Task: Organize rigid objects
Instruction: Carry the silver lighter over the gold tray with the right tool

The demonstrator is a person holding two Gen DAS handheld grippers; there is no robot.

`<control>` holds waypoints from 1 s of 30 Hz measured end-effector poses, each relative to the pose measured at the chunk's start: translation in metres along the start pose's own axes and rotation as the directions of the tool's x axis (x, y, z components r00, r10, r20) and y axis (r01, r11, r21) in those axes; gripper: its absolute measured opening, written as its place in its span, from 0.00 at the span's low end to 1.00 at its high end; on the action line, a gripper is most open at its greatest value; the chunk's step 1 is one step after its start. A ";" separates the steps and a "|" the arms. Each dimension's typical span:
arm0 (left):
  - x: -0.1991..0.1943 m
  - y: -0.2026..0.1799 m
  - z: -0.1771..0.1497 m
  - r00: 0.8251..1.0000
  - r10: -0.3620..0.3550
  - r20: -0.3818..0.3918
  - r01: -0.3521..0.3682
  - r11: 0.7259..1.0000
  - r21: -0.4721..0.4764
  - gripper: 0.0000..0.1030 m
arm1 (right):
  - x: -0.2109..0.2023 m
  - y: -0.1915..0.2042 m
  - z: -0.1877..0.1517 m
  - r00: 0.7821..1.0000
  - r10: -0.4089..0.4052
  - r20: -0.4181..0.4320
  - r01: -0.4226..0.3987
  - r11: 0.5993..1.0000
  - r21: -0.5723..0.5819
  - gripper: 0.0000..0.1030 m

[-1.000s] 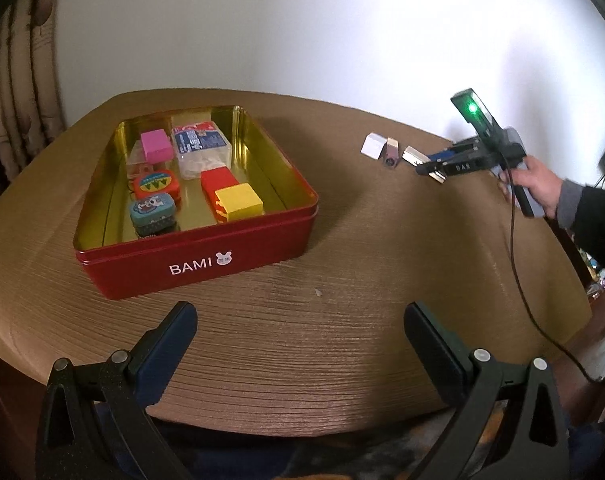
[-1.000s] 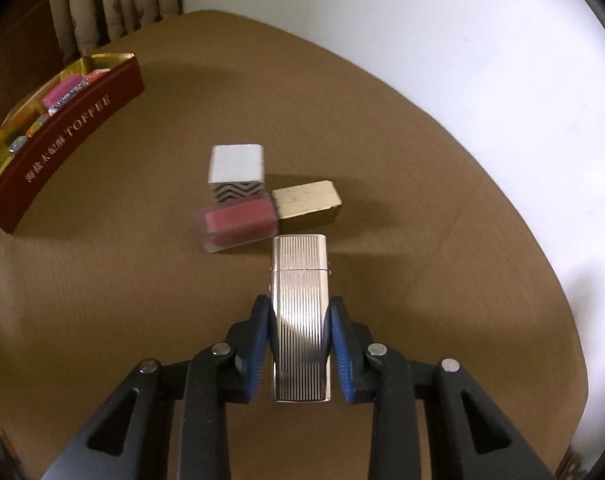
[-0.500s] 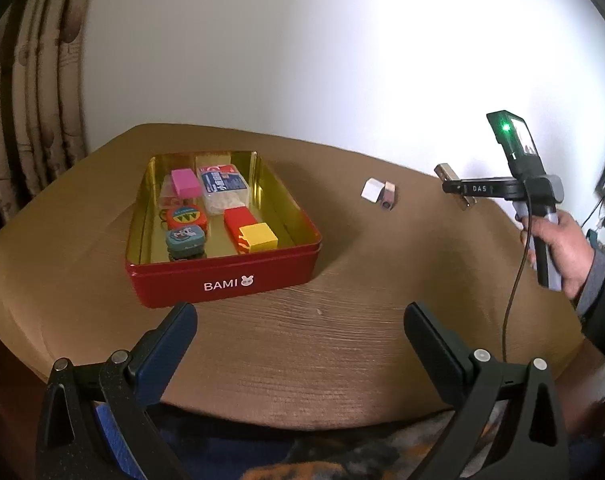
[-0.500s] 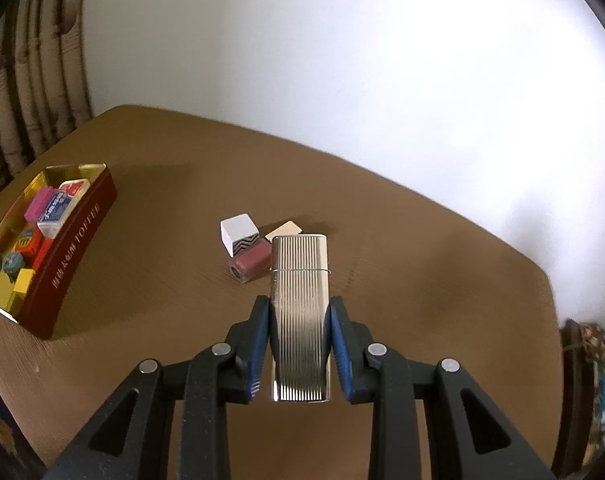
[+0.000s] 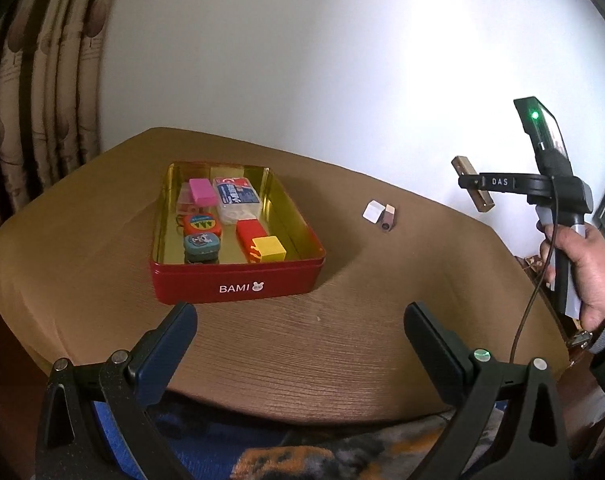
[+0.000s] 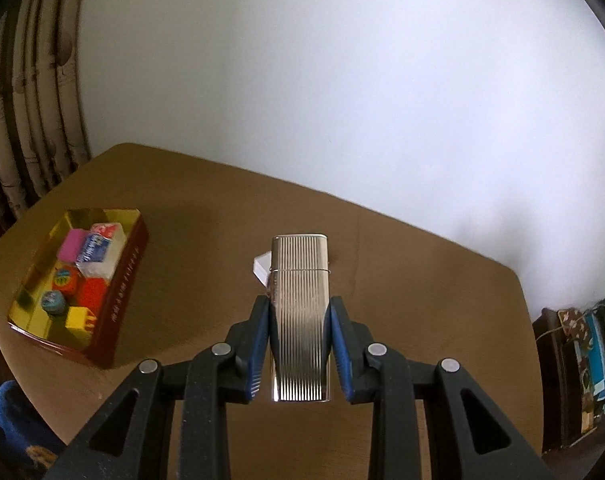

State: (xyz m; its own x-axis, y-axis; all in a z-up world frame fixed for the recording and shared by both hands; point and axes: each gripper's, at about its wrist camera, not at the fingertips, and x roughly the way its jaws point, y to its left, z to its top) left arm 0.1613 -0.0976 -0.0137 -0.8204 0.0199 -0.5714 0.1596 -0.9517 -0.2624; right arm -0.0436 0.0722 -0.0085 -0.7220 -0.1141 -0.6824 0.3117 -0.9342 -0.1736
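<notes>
My right gripper is shut on a ribbed silver lighter and holds it high above the brown table; it also shows in the left wrist view. A red BAMI tin with a gold inside holds several small erasers and blocks; it lies at the left in the right wrist view. A white block and a reddish-brown piece lie on the table right of the tin. My left gripper is open and empty, near the table's front edge.
The round brown table ends close below my left gripper. Curtains hang at the left and a white wall stands behind. Shelves with clutter stand at the far right.
My right gripper has lifted the silver lighter up off the table, away from the white and red pieces. My left gripper has pulled back and risen, still open.
</notes>
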 end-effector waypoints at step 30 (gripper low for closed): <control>-0.028 0.084 -0.005 0.992 0.122 0.020 -0.111 0.955 -0.276 0.99 | 0.036 0.222 -0.003 0.904 0.382 -0.190 -0.405 0.909 -0.096 0.29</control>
State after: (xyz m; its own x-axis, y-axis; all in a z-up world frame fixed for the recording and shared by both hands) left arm 0.2002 -0.1771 -0.0235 -0.8060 -0.1021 -0.5831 0.3950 -0.8264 -0.4012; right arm 0.0013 -0.1386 -0.0736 -0.4163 -0.3961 -0.8184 0.6348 -0.7710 0.0502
